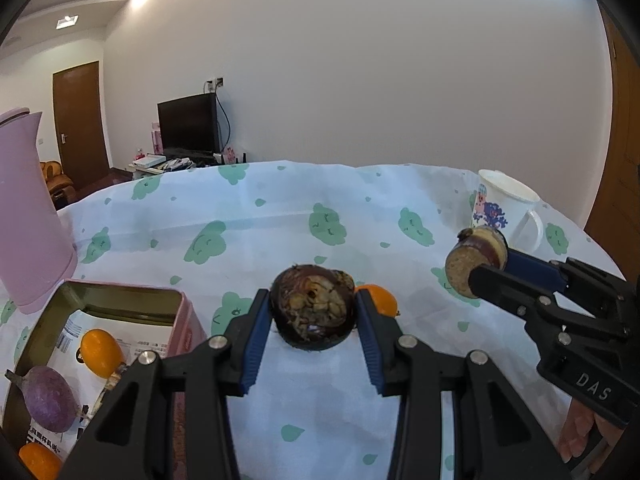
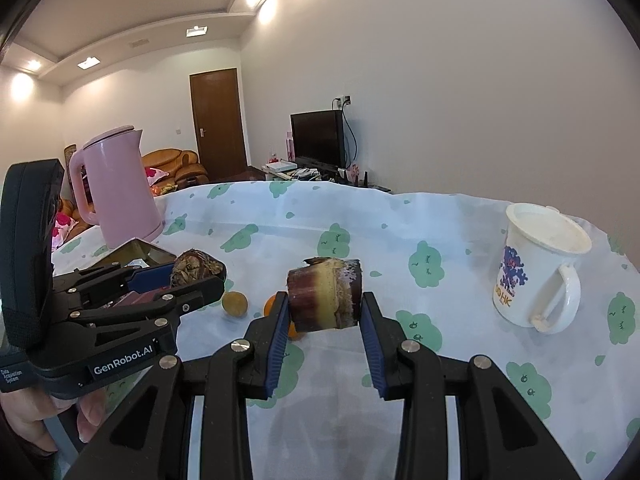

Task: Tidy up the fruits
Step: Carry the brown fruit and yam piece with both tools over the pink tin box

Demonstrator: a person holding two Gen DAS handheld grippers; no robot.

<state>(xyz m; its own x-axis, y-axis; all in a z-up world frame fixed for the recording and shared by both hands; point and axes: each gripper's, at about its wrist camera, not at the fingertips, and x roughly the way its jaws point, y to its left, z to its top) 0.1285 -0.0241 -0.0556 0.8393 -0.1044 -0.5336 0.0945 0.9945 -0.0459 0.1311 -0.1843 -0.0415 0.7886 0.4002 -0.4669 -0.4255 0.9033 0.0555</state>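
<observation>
My left gripper (image 1: 312,300) is shut on a dark brown, rough, round fruit (image 1: 314,320) just above the cloth. The same fruit (image 2: 194,265) shows in the left gripper (image 2: 196,276) in the right wrist view. My right gripper (image 2: 325,300) is shut on a short purple-skinned piece of sugarcane (image 2: 326,308), held above the table; it appears at the right as the sugarcane (image 1: 468,268) in the right gripper (image 1: 490,266). An open tin box (image 1: 178,304) at the lower left holds an orange kumquat (image 1: 100,354), a purple fruit (image 1: 48,398) and another orange one (image 1: 38,460).
Loose on the cloud-print tablecloth (image 1: 280,220) lie an orange kumquat (image 1: 380,298), a small brown round fruit (image 2: 235,304) and orange fruits (image 2: 271,306). A pink kettle (image 2: 120,192) stands at the back left, a white printed mug (image 2: 536,268) at the right.
</observation>
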